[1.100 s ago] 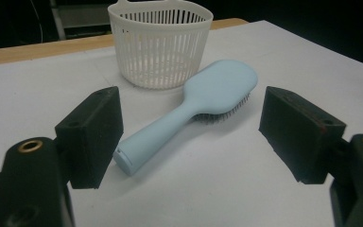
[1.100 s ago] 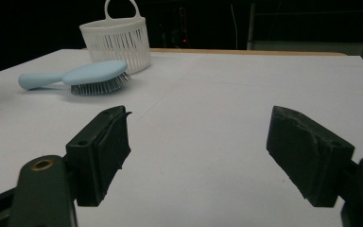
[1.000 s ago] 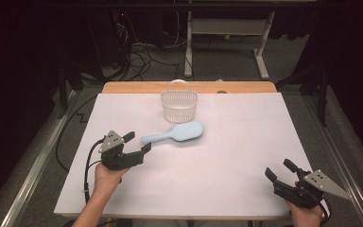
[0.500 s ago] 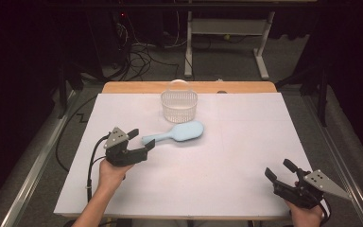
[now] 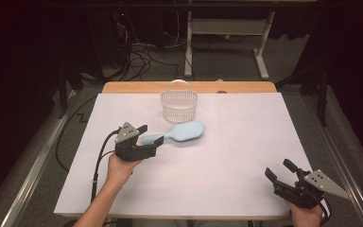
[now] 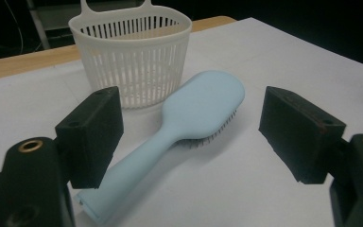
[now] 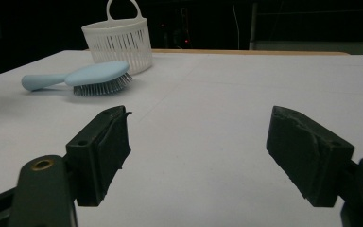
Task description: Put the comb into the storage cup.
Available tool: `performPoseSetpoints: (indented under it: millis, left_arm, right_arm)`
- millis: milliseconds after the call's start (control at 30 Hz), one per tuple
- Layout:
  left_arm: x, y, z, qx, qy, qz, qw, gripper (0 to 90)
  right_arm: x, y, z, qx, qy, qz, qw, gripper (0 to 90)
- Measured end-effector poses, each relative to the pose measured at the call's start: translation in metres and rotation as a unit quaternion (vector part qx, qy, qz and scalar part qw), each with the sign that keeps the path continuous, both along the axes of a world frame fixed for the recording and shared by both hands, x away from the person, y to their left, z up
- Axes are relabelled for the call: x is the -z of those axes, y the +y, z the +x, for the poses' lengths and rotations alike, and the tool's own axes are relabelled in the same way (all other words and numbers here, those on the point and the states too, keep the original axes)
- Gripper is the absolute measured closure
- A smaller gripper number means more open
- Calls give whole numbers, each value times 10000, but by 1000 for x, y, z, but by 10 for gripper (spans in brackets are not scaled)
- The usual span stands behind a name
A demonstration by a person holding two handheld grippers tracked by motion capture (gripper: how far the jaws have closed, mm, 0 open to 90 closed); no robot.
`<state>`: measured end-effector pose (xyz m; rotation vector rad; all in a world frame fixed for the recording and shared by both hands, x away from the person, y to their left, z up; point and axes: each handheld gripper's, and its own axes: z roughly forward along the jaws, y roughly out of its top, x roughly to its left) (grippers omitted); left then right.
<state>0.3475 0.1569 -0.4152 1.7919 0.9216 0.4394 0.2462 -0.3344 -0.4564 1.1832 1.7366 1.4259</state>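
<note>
A light blue hairbrush is seen lying bristles-down on the white tabletop, just left of centre in the high view, head toward the upper right, handle toward the lower left. A white slotted basket is placed just above the brush head, upright, near the far edge of the tabletop; whether the two touch cannot be told.

The left claw is held by a hand at centre left of the high view, with its tips at the handle end of the brush. In the left gripper view the jaws are seen spread apart, one on either side of the brush; the left jaw stands in front of the lower part of the handle, the right jaw is well apart from the brush. No pad is pressed on the handle. The basket is shown at the upper left of that view, behind the brush head.

The right claw is held at the lower right corner of the high view, low over bare tabletop, well apart from the brush. In the right gripper view its jaws are seen wide apart with nothing between them; brush and basket lie at the upper left there.
</note>
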Motion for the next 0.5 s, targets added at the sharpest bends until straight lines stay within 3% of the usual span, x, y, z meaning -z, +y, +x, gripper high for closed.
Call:
performPoseSetpoints:
  millis: [500]
  left_arm:
    - [-8, -22, 13, 189, 63, 172, 9997, 218]
  right_arm:
    - [0, 0, 0, -24, 5, -4, 10000, 225]
